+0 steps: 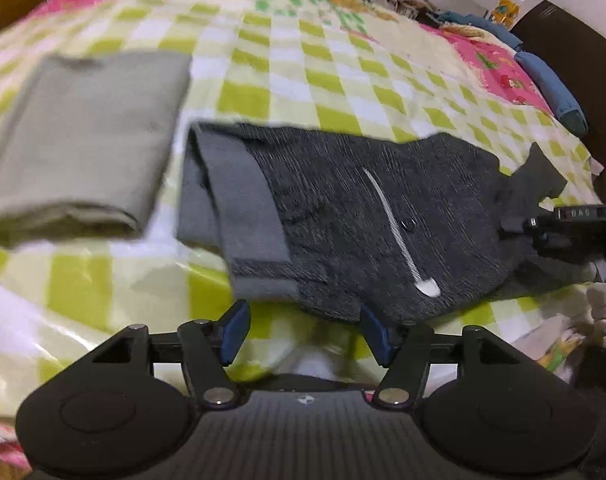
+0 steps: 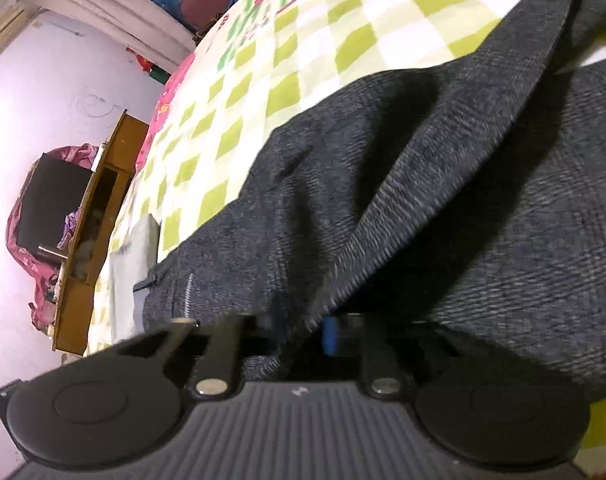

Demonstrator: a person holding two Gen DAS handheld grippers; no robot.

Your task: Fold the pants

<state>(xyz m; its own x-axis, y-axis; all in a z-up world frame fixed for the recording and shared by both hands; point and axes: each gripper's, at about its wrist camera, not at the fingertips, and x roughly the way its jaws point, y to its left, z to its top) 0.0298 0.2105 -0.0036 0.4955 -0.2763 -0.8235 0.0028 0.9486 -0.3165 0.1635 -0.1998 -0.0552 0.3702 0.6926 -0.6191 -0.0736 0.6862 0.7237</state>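
Dark grey pants [image 1: 343,216] lie partly folded on the checked bedspread [image 1: 287,60], with a white drawstring [image 1: 395,236] and a lighter grey inner waistband at their left. My left gripper [image 1: 303,332] is open just in front of the pants' near edge, touching nothing. My right gripper [image 1: 543,228] shows at the right edge of the left wrist view, pinching the pants' right end. In the right wrist view the pants [image 2: 443,200] fill the frame and a fold of cloth runs between the fingers of the right gripper [image 2: 323,332], which is shut on it.
A folded olive-grey garment [image 1: 83,140] lies left of the pants. Blue clothes [image 1: 551,80] are piled at the bed's far right by a dark board. A wooden shelf [image 2: 87,240] with pink cloth stands beside the bed.
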